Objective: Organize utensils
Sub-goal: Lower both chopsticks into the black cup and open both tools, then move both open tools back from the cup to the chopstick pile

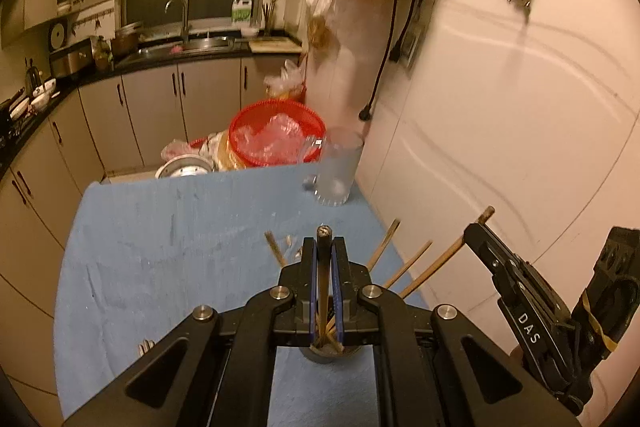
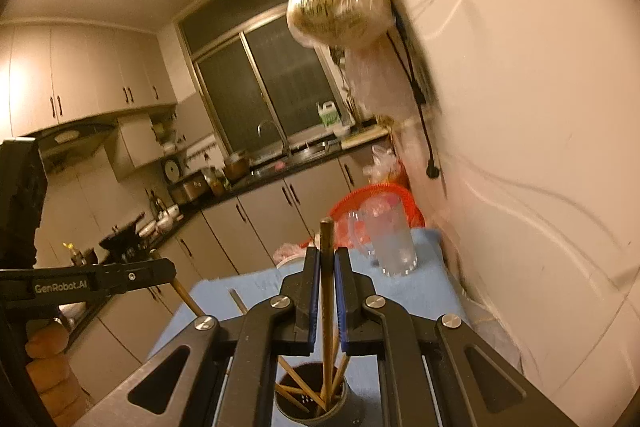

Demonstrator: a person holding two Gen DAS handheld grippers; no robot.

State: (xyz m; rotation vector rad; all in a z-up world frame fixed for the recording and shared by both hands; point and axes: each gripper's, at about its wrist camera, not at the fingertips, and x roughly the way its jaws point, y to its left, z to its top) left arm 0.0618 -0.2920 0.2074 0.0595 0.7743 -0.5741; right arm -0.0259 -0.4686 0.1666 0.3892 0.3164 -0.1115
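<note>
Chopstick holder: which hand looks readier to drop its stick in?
Probably the right. The right hand-held gripper is shut on a chopstick whose lower end sits inside the holder. The left hand-held gripper grips a dark chopstick too, but the holder beneath is mostly hidden.

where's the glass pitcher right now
The glass pitcher stands on the blue cloth's far right corner, beside the wall and just before the red basket.

Matt blue cloth covers the counter; wooden chopsticks look smooth, the cup frosted translucent plastic, claw arms matt black.
</note>
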